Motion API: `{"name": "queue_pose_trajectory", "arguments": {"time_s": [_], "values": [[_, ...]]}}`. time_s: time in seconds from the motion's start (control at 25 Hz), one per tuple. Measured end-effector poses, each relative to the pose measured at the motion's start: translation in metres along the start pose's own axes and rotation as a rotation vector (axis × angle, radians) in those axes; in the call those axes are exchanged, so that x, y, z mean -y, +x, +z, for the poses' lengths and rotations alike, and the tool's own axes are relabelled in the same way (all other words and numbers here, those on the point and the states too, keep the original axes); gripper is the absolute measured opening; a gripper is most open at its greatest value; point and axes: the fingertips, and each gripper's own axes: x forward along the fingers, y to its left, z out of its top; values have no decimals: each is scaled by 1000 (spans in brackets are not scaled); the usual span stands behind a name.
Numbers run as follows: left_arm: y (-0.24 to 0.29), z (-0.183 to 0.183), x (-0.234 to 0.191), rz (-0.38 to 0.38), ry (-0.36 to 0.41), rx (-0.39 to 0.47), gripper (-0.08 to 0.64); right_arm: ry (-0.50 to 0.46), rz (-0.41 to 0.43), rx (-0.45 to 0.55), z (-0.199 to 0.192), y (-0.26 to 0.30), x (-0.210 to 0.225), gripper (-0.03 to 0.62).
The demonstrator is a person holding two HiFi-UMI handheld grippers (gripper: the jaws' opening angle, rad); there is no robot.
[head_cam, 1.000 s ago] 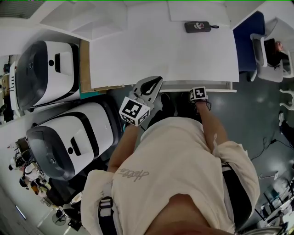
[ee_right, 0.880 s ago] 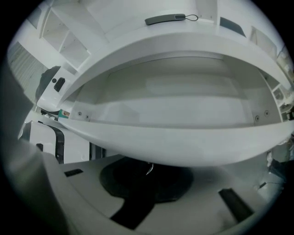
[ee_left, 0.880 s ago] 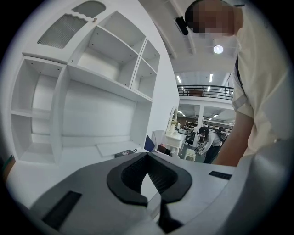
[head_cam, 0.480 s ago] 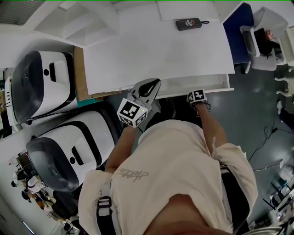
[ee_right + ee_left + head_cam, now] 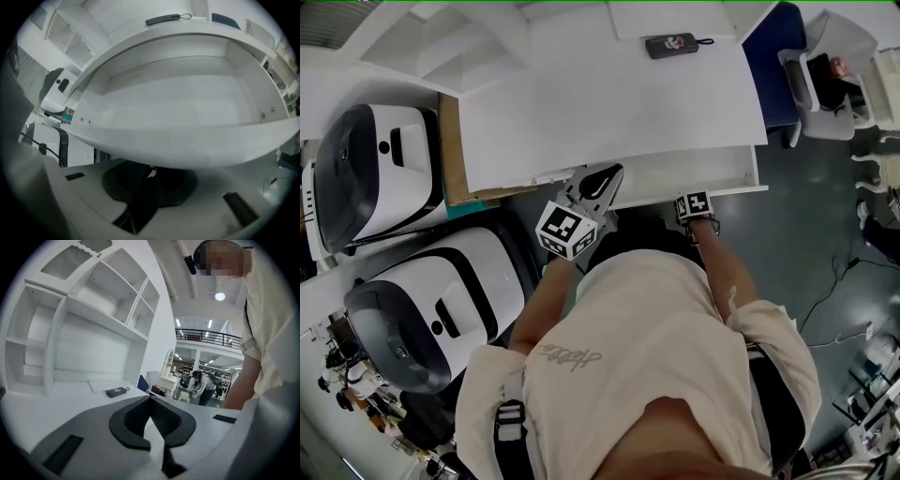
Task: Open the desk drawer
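At the front edge of the white worktop [image 5: 609, 103], the person's right forearm [image 5: 727, 262] reaches straight out and the right claw [image 5: 152, 172] points steeply down. Its jaws are drawn nearly together, clamped at the front panel of the shallow white desk drawer [image 5: 178, 140]. The left forearm [image 5: 542, 300] is bent forward. The left claw [image 5: 150, 399] points almost level over the worktop's edge, its jaws together at the tips with nothing between them. One drawer shows, pulled partly out from under the worktop, and it is empty. One dark flat oblong device with a wrist loop [image 5: 672, 45] lies at the worktop's far side. Two large rounded white-and-black machines [image 5: 380, 155] stand to the left, beside the worktop.
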Motion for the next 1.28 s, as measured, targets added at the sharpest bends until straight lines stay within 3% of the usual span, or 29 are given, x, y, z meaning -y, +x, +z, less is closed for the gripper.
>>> {"name": "queue_pose_trajectory", "arguments": {"time_s": [0.32,0.92,1.28], "values": [[3,-7,41,35,5,-16,2,-34,26,7,-9,-1,3,74],[-24,-22,96,178,0,-10,2,-46,57,26,-36,-4,4,74],[-36,-39,123,208,-17,-14,2,-57,83,33,-57,-5,2,74]]}}
